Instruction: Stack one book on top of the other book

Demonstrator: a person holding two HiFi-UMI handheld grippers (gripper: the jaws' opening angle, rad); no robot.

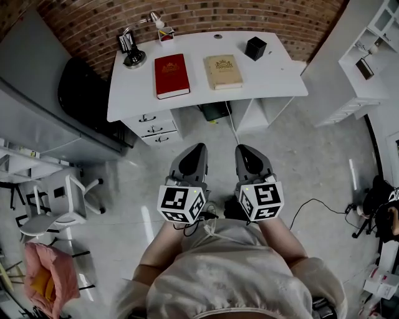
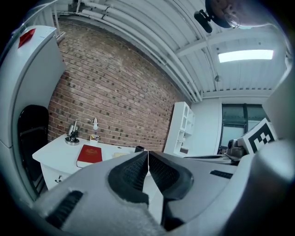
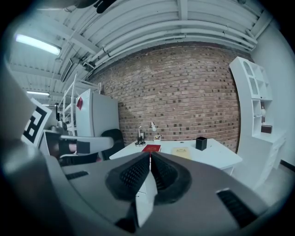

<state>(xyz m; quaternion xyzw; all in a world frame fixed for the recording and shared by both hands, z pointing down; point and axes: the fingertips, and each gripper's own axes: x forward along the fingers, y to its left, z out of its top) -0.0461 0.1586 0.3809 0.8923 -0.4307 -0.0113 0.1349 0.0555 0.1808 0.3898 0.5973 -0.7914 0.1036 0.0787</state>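
Red hardcover book (image 1: pixel 171 75) and tan hardcover book (image 1: pixel 223 71) lie apart on white tabletop (image 1: pixel 274 75); left hand-held gripper (image 1: pixel 198 148) and right hand-held gripper (image 1: pixel 242 149), jaws together, empty.

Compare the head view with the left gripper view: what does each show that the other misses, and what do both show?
Only the head view: the person's shirt, the floor, a white chair.
Only the left gripper view: the ceiling light, a window, the left gripper's jaws shut on nothing.
Both: the red book, white desk, desk lamp, brick wall.
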